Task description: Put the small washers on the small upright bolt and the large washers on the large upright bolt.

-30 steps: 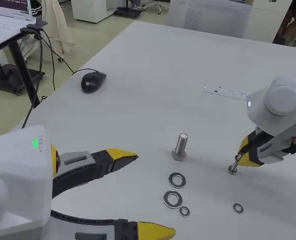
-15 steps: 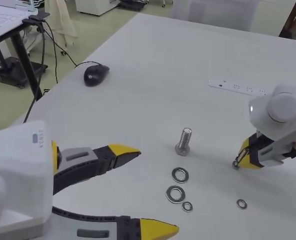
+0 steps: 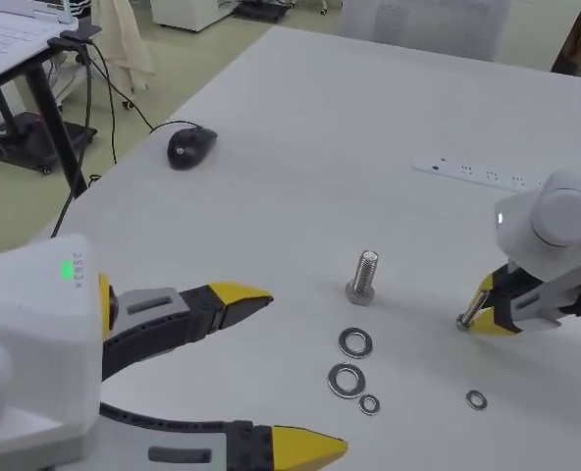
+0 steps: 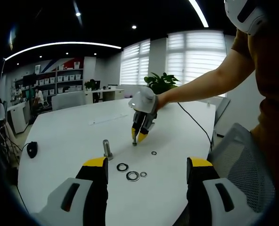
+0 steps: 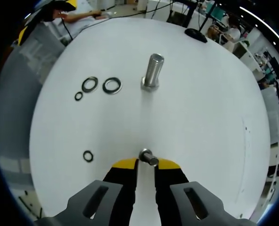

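Clamped between right hand-held gripper [image 5: 145, 166] tips: small bolt [image 5: 148, 156].

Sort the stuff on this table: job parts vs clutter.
Job: large bolt, small bolt in the right tongs, two large washers, two small washers.
Lying about: mouse, power strip, laptop.

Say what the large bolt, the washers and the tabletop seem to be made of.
The large bolt looks like steel: bright, silvery, glinting threads. The washers look like plated steel: grey metallic sheen. The tabletop is smooth matte white, perhaps laminate; unclear.
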